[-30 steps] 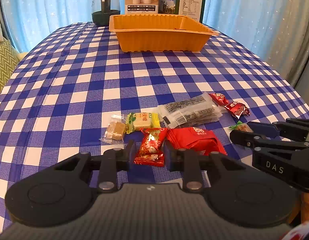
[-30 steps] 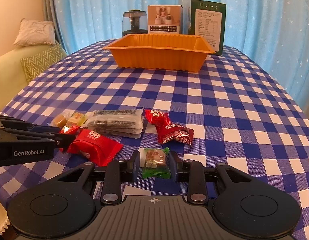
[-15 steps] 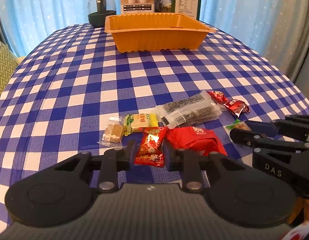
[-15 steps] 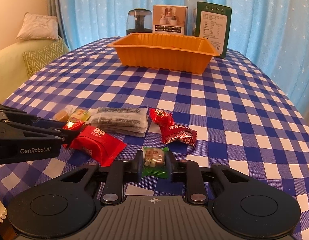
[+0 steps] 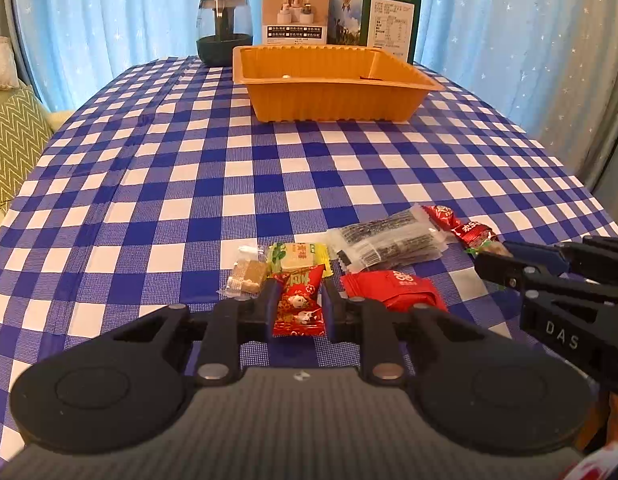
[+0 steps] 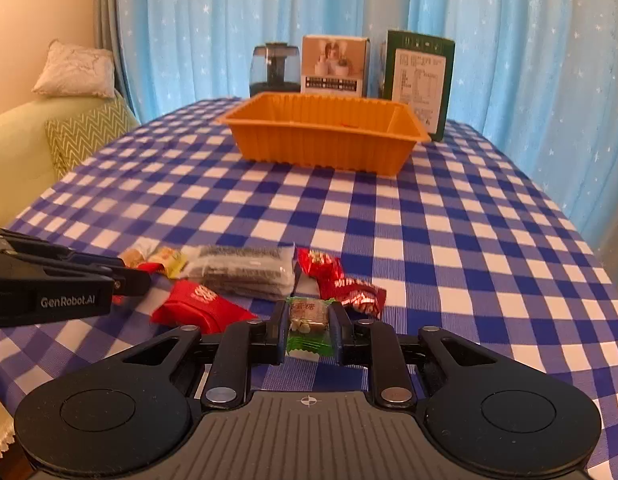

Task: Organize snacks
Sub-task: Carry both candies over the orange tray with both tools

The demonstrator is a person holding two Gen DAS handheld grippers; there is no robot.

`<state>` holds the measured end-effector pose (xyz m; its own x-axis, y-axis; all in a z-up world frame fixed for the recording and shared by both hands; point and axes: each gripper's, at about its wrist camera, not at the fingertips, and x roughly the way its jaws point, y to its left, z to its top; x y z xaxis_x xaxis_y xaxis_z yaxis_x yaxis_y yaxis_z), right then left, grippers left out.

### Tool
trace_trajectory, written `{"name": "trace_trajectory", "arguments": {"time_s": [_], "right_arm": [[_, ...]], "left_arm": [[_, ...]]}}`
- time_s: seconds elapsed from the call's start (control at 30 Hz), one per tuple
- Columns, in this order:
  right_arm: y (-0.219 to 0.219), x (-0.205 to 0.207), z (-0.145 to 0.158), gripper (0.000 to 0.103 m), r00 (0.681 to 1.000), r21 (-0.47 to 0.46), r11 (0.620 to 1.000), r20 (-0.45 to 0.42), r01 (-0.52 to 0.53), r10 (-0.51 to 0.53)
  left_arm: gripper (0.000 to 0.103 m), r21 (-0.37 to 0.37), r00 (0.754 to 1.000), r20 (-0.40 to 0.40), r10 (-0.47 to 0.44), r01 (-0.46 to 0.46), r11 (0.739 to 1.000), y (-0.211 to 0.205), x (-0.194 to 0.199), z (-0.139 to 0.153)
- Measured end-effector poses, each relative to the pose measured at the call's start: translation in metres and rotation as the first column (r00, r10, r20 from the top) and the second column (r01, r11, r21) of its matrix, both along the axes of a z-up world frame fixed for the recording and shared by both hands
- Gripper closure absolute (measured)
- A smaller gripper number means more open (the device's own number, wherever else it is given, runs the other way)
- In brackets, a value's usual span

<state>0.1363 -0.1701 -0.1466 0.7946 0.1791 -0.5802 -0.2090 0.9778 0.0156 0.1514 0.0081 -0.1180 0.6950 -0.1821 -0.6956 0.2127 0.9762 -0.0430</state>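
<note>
My left gripper (image 5: 297,300) is shut on a red wrapped candy (image 5: 299,306) and holds it just above the checked cloth. My right gripper (image 6: 308,326) is shut on a green wrapped candy (image 6: 308,322), lifted a little. An orange tray (image 5: 333,98) stands at the far side of the table; it also shows in the right wrist view (image 6: 321,144). Other snacks lie in a cluster: a red packet (image 5: 393,290), a clear pack of dark sticks (image 5: 385,240), a yellow-green candy (image 5: 299,254), a tan candy (image 5: 247,274) and red twisted candies (image 6: 341,284).
Behind the tray stand a dark glass jar (image 5: 224,28), a white box (image 5: 295,16) and a green box (image 5: 389,20). A sofa with a zigzag cushion (image 6: 81,136) is to the left. Blue curtains hang behind. The right gripper's side (image 5: 549,280) sits close on my right.
Both grippers have risen and tilted up with their candies, so the tray and boxes sit lower in both views. The loose snacks have not moved.
</note>
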Motion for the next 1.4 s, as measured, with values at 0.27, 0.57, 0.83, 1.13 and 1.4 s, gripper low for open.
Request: {"name": "trace_trajectory", "arguments": {"time_s": [0.27,0.57,0.83,1.13,1.4], "right_arm": [[-0.005,0.004,0.018,0.081,0.999,0.023,1.0,0.047,0.01,-0.012],[-0.014,0.031,0.051,0.081,0.993,0.069,0.997,0.109,0.034,-0.042],[-0.017,0.079,0.079,0.081,0.991,0.108,0.994,0.129,0.022,-0.036],[-0.024,0.147,0.099,0.081,0.986,0.148,0.989,0.165,0.013,-0.038],[-0.032,0.197,0.085,0.081,0.986,0.124,0.991,0.154,0.041,-0.06]], "left_arm": [[0.083,-0.045,0.999,0.038,0.008,-0.006,0.999,0.001,0.002,0.021],[0.083,-0.1,0.998,0.061,-0.018,0.024,0.995,-0.004,0.036,0.047],[0.083,-0.113,0.995,0.1,-0.014,0.025,0.993,-0.003,0.09,0.07],[0.083,-0.149,0.991,0.136,0.009,0.011,0.989,-0.004,0.161,0.084],[0.083,-0.206,0.993,0.111,0.046,-0.023,0.978,-0.002,0.215,0.075]]}}
